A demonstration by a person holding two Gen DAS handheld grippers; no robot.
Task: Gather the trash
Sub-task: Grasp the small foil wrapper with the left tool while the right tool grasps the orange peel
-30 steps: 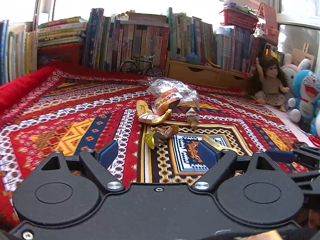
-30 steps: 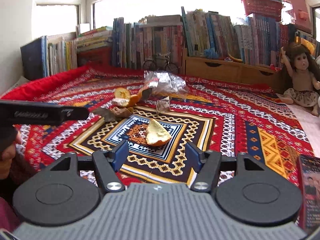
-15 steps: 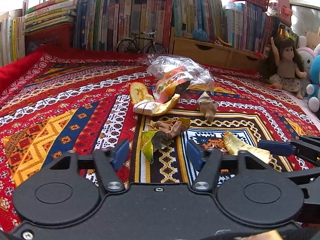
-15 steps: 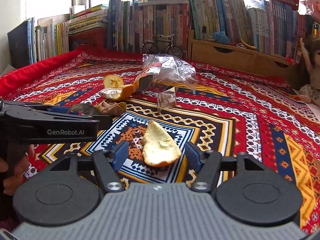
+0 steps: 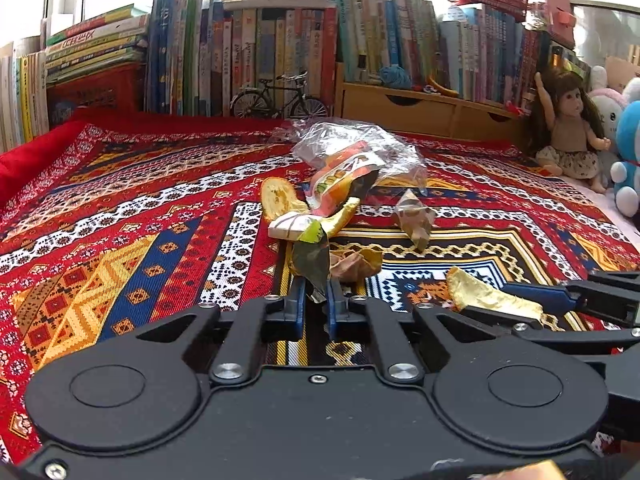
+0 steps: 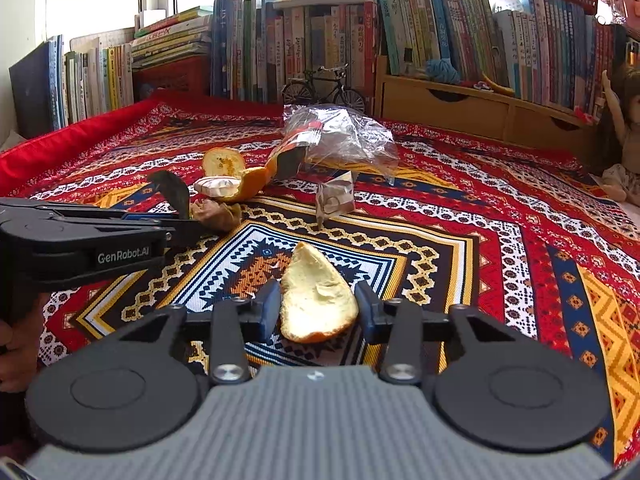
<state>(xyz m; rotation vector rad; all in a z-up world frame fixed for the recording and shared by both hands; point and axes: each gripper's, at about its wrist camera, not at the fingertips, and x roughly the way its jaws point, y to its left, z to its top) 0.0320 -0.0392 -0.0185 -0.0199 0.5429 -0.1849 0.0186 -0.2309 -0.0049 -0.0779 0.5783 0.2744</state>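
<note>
On the patterned red rug [image 5: 120,240], my left gripper [image 5: 316,295] is closing its jaws on a green-and-dark wrapper [image 5: 310,258], whose lower end is pinched between the blue pads. The wrapper stands up from the gripper in the right wrist view too [image 6: 172,190]. My right gripper [image 6: 318,302] is closing around a pale orange peel [image 6: 316,292], and both pads touch its edges. Just beyond lie a crumpled brown paper [image 5: 356,265], a folded wrapper [image 5: 414,216], more orange peel [image 5: 280,200] and a clear plastic bag [image 5: 352,148] with a snack packet inside.
Books [image 5: 280,52] line the back wall, with a model bicycle [image 5: 280,98] and wooden drawers [image 5: 420,110] in front of them. A doll [image 5: 568,128] and plush toys [image 5: 630,152] sit at the right edge. A person's hand [image 6: 16,344] holds the left gripper's handle.
Both grippers moved forward and down to the trash. The left jaws went from wide to pinching the green wrapper. The right jaws narrowed onto the orange peel.
</note>
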